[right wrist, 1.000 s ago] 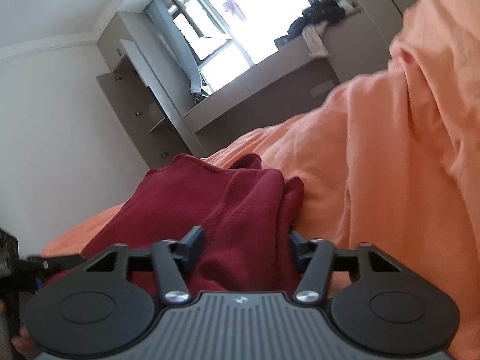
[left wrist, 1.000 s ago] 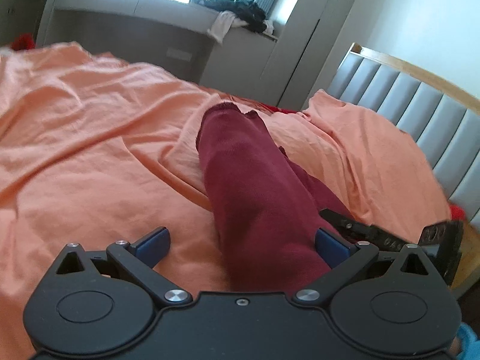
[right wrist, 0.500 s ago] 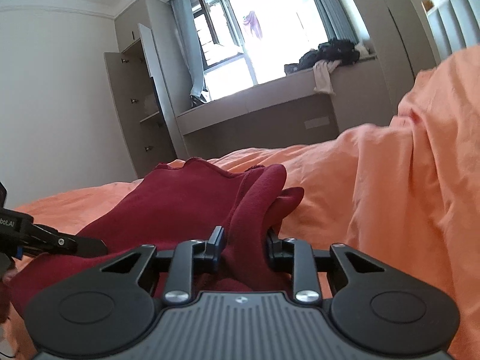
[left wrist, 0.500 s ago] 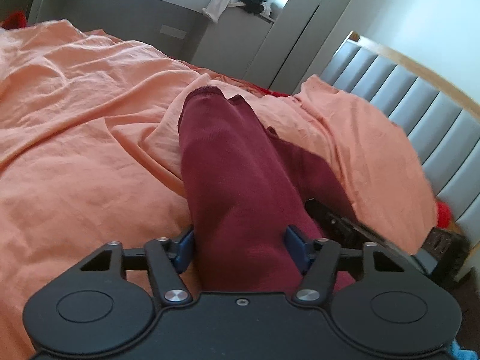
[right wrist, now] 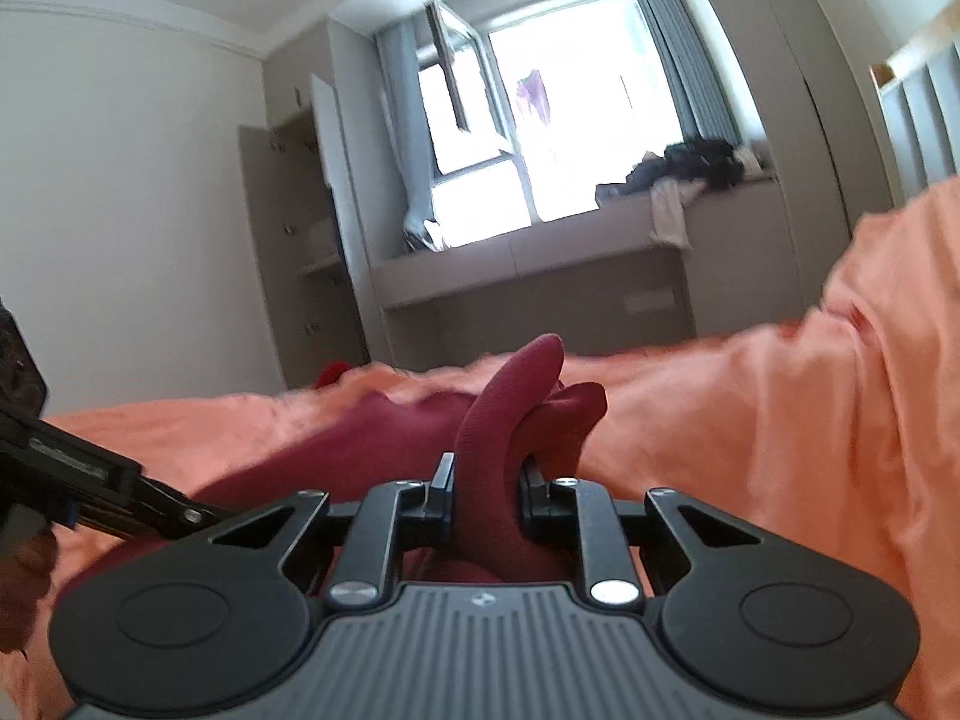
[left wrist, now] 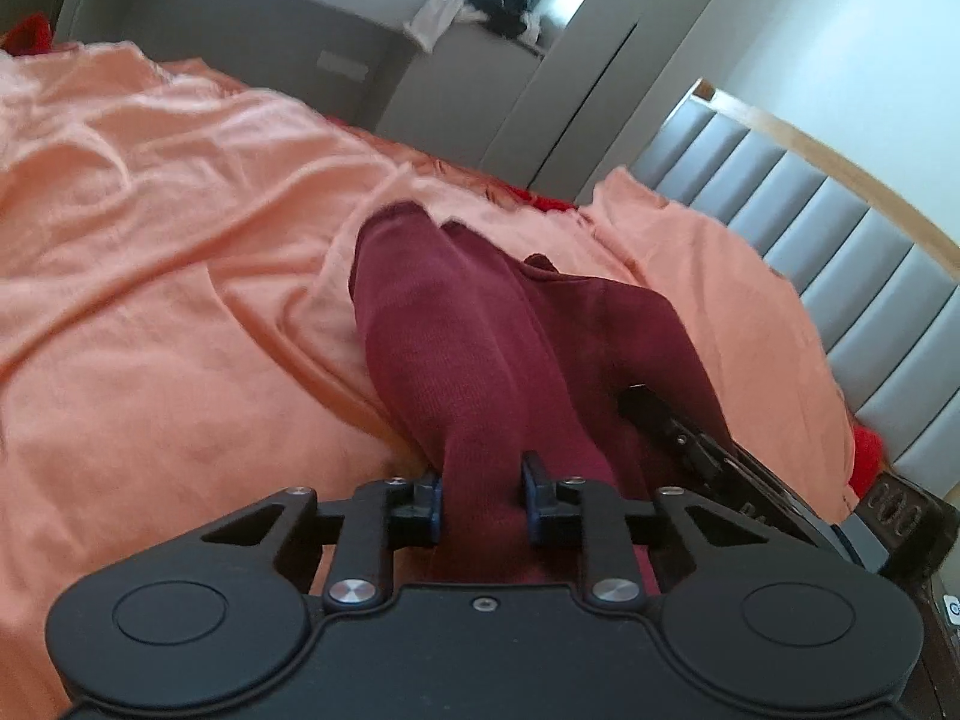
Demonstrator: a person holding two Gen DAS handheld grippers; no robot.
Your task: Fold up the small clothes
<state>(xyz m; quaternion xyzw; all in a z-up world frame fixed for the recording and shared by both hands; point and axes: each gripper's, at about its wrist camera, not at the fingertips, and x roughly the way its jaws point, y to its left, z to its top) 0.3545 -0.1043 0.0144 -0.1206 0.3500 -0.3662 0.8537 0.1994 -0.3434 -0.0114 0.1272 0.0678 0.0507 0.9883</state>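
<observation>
Right wrist: window bench (right wrist: 540,276), orange sheet (right wrist: 780,420)

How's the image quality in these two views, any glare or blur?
Right wrist view: the window is blown out white, the orange bedsheet smeared by motion. Left wrist view: evenly lit, the maroon garment fairly sharp, edges slightly soft, fisheye bending the headboard.

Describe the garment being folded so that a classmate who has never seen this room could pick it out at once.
Start at the bed with its rumpled orange sheet. Near the grey padded headboard lies a maroon knit garment, its fabric between both grippers' closing jaws. It is the only dark red cloth on the orange; the other clothes are piled on the window ledge.
</observation>
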